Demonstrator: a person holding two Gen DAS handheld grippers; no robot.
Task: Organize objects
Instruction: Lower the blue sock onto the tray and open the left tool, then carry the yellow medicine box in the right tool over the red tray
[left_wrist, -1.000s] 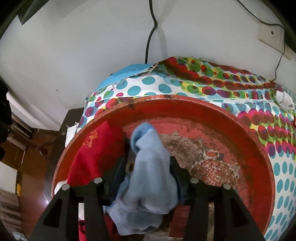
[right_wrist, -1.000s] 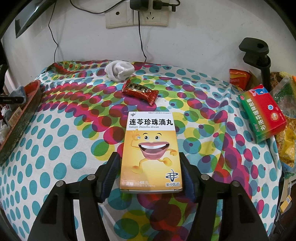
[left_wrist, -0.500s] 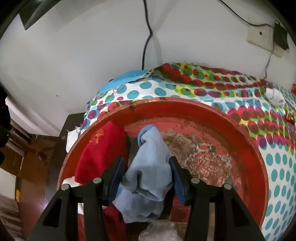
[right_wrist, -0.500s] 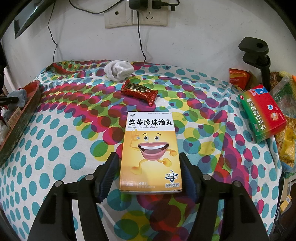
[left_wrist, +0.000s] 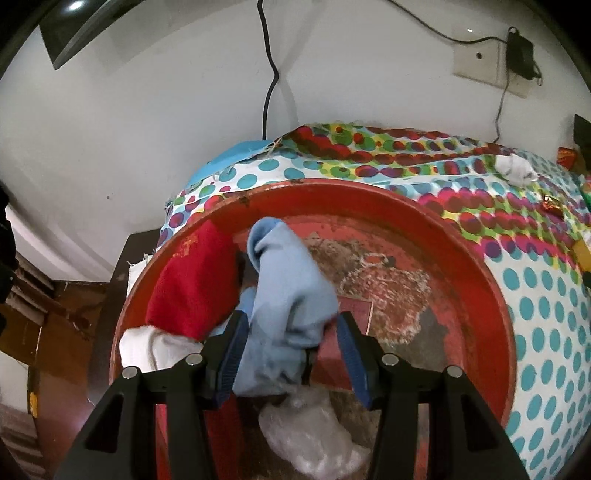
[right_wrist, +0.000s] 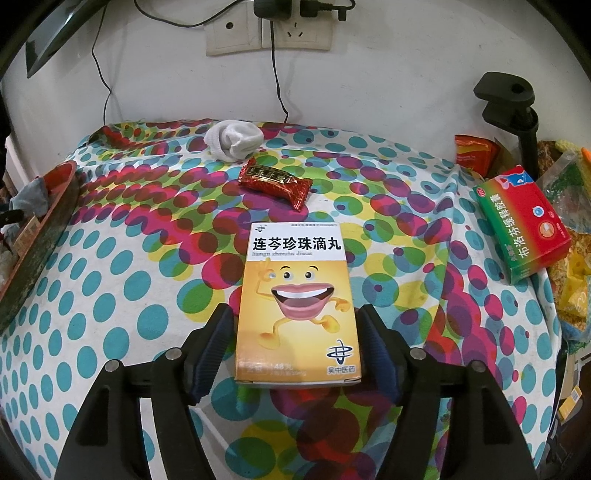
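Our left gripper (left_wrist: 291, 354) pinching a light-blue cloth sock (left_wrist: 286, 295) above the round red tray (left_wrist: 480, 266), our right gripper (right_wrist: 295, 347) jaws opening, clear of the yellow cardboard medicine box (right_wrist: 297, 302) lying on the dotted tablecloth (right_wrist: 110, 295).

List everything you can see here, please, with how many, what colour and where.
basin: one, red, worn, at the cloth's left edge
blue sock: one, pale blue, over the basin, between the left tongs' fingers
red cloth: one, in the basin
plastic bag: one, clear, in the basin
tablecloth: one, dotted, many colours
yellow box: one, flat on the cloth's middle
candy: one, red wrapper, beyond the yellow box
white sock: one, balled, by the wall
red-green box: one, right edge
sockets: two, cream, wall
left tongs: black, blue pads, around the blue sock
right tongs: black, opening, yellow box between, pads clear
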